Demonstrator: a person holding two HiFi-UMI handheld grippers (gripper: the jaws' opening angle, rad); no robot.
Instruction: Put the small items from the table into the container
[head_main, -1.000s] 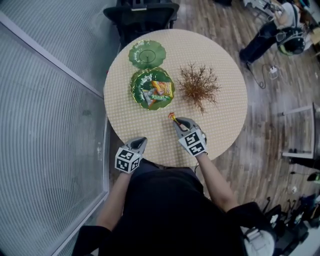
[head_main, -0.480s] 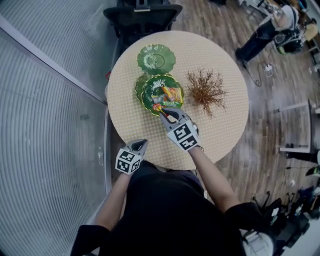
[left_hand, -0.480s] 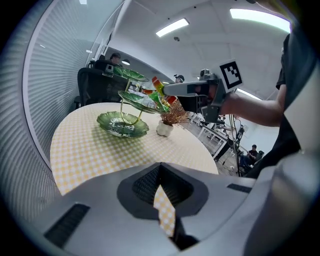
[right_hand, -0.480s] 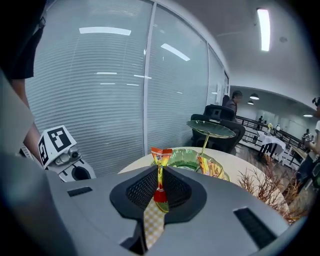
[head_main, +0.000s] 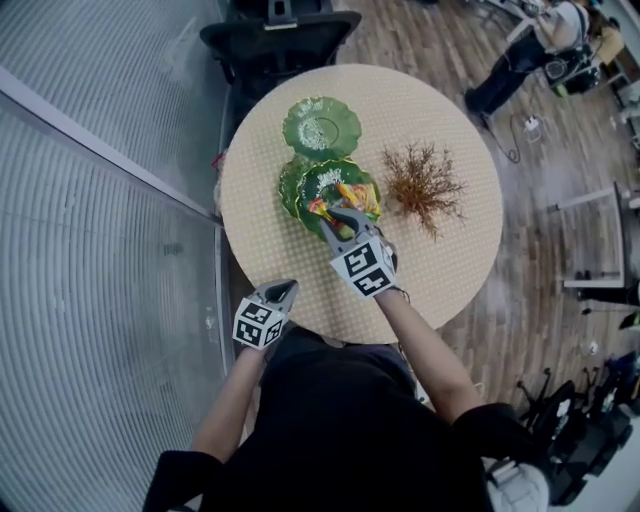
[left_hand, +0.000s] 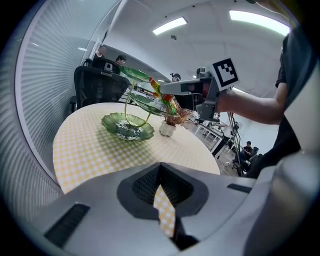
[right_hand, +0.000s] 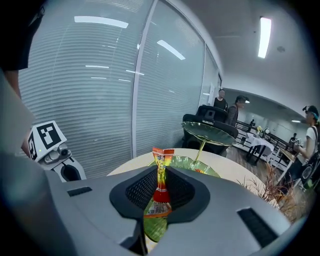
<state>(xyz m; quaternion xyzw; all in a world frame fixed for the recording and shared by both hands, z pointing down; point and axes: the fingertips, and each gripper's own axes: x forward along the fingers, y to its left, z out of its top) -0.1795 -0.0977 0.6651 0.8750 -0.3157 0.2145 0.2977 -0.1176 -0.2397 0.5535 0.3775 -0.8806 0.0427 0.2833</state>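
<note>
The right gripper (head_main: 337, 216) is clenching a small red-and-orange snack packet (right_hand: 160, 176). Having come up from the near part of the round yellow-checked table (head_main: 450, 255), it is now holding the packet over the green leaf-shaped tiered dish (head_main: 312, 180). The left gripper (head_main: 284, 289) is staying at the table's near edge, jaws closed and empty.

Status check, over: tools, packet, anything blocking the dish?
Right tool shut on snack packet, over the middle green dish. Left tool shut, empty, at table edge. Dried plant stands aside; nothing blocking.
</note>
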